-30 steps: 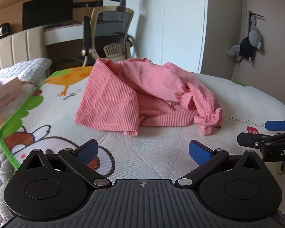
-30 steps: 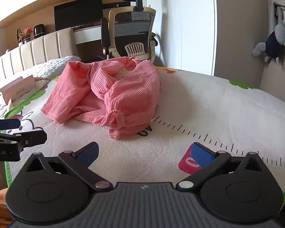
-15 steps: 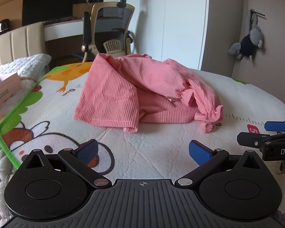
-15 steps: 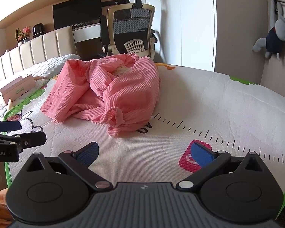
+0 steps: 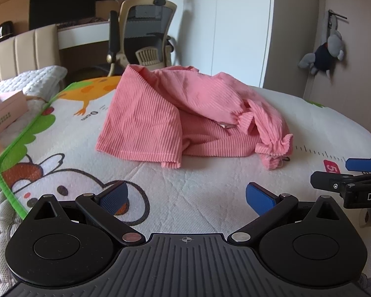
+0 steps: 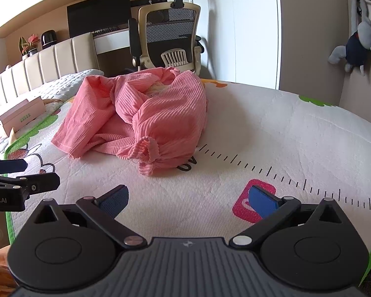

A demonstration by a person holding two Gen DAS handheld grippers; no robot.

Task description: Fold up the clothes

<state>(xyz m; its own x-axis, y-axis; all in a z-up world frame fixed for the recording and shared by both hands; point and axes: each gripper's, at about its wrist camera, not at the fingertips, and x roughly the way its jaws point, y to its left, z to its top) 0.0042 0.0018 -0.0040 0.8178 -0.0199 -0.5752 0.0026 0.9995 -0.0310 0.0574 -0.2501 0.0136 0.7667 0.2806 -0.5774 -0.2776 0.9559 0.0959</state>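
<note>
A crumpled pink ribbed garment (image 5: pixel 185 118) lies in a heap on the cartoon-printed play mat (image 5: pixel 61 168) that covers the bed. In the right wrist view the same garment (image 6: pixel 150 118) shows a ruffled cuff at its near edge. My left gripper (image 5: pixel 186 195) hovers open over the mat, a short way in front of the garment's hem, holding nothing. To its right, my right gripper (image 6: pixel 188 200) is also open and empty above the mat's ruler print, short of the cuff. Each gripper shows at the edge of the other's view.
A pink box (image 5: pixel 5 113) rests on a white quilt (image 5: pixel 34 79) at the left. Behind the bed stand a padded headboard (image 6: pixel 49 66), an office chair (image 6: pixel 170 37) and a desk. A plush toy (image 5: pixel 326 54) hangs on the right wall.
Both views have crept slightly closer to the garment and lower over the mat. The garment has not moved and both grippers have stayed open.
</note>
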